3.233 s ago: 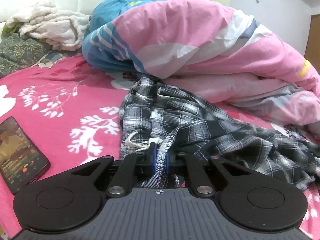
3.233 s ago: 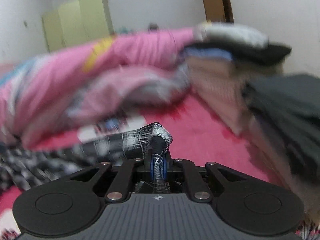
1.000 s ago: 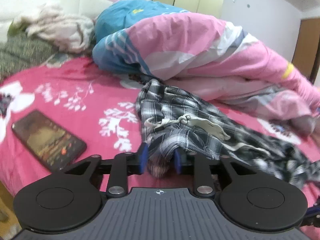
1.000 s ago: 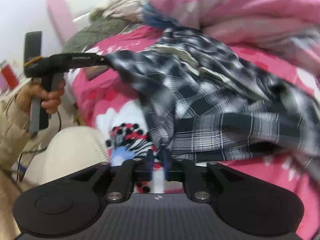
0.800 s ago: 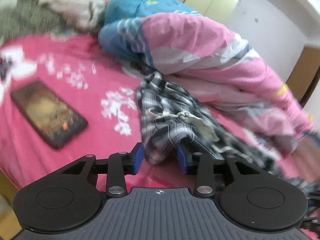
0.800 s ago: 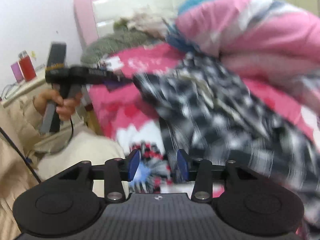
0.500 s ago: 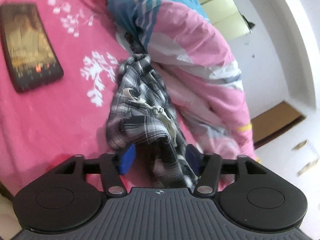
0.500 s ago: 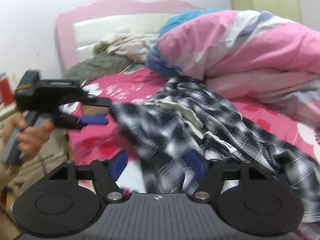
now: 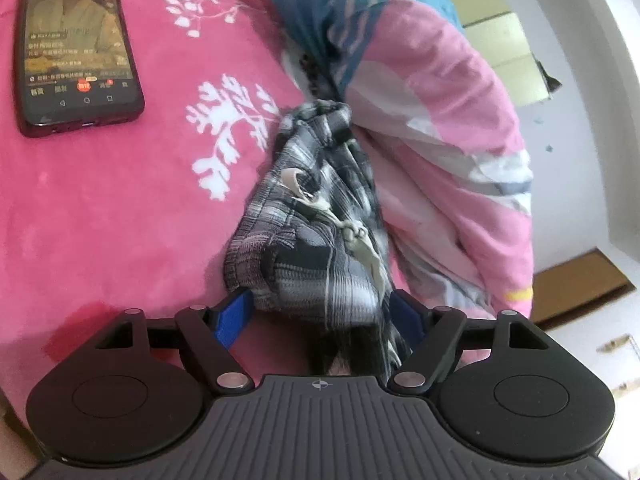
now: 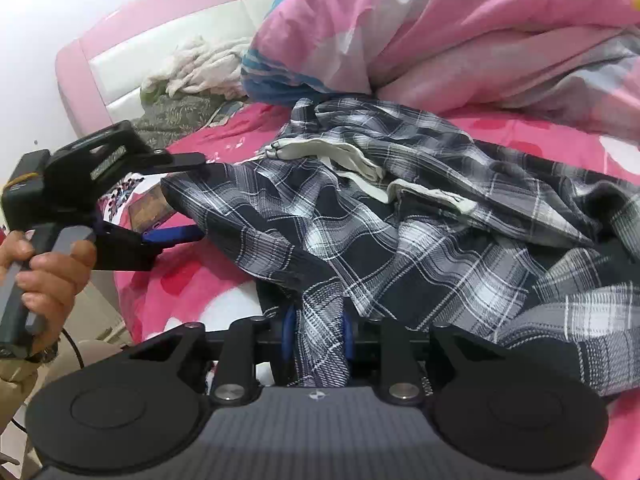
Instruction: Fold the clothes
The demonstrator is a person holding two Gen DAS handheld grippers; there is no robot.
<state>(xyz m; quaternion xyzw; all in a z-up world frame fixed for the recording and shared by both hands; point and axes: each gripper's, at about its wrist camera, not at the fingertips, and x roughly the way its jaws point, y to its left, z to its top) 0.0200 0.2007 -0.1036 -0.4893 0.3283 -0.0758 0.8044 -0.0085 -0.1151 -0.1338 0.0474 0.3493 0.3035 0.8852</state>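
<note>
On a pink bed (image 9: 100, 208), the left gripper (image 9: 320, 312) has its blue pads (image 9: 234, 314) spread wide and opening further, a bunched end of the plaid garment (image 9: 316, 248) lying loose between them without being pinched. The right gripper (image 10: 317, 330) is closing its jaws, its pads nearly together around a narrow fold of the same garment (image 10: 400, 240), which sprawls crumpled across the bed beside a heaped pink quilt (image 10: 460, 28). A phone (image 9: 76, 44) with a lit screen lies on the bed, apart from the cloth.
</note>
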